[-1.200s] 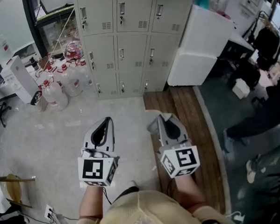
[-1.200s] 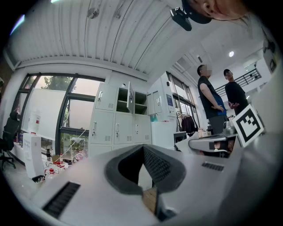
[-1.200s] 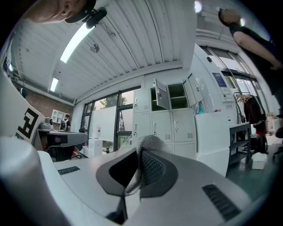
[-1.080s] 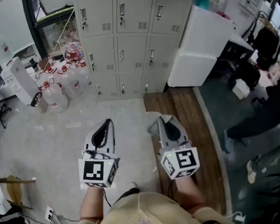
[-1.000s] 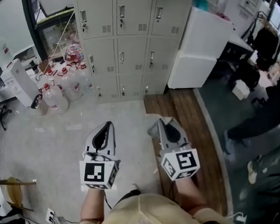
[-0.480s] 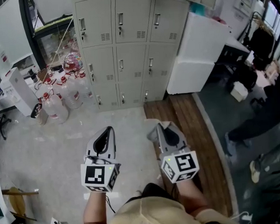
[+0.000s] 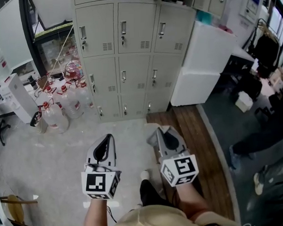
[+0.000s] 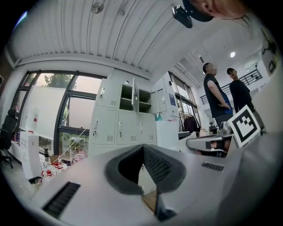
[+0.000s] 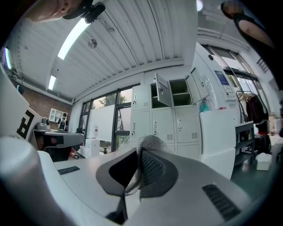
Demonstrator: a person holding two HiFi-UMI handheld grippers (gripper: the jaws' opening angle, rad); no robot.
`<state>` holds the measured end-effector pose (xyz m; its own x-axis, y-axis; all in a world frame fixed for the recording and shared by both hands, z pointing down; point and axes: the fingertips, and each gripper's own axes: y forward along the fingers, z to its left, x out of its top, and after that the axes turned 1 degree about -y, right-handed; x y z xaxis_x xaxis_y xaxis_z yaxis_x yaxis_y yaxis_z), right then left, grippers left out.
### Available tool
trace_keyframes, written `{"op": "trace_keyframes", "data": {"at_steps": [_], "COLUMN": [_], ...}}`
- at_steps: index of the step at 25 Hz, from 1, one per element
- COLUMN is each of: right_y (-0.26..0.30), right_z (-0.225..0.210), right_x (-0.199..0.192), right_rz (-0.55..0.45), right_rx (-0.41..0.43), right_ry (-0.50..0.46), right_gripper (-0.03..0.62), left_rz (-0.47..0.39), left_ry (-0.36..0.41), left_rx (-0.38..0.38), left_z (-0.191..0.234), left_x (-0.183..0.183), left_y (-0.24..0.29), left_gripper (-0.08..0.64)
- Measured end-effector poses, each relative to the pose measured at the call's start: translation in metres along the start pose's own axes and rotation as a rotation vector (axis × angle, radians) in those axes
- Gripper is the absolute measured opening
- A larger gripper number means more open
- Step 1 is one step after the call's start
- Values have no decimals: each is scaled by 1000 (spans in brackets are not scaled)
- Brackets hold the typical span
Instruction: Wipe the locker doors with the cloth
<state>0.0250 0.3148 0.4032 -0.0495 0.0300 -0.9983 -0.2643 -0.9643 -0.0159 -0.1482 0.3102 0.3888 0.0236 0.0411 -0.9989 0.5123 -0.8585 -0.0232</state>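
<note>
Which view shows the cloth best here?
The right gripper view: the cloth sits pinched in the right hand-held gripper, weave visible. The head view shows only a pale edge; the left gripper view, none.

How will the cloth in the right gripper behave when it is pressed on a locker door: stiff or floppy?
Probably floppy: the cloth folds into a soft hump above the shut jaws of the right gripper. It is likely light, since a small pinch alone holds it up. Its knitted-looking texture should probably grip rather than slip.
</note>
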Motion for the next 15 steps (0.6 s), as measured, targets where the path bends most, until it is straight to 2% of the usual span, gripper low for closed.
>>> {"op": "trace_keyframes", "data": {"at_steps": [15], "right_y": [153], "right_z": [-91], "right_x": [17], "right_rz": [-39], "right_rx": [41], "right_ry": [9], "right_gripper": [5], "left_rz": [23], "left_ry": [6], "left_rx": [11], "left_z": [36], "left_x": [6], "left_y": [176], "left_gripper": [2]}}
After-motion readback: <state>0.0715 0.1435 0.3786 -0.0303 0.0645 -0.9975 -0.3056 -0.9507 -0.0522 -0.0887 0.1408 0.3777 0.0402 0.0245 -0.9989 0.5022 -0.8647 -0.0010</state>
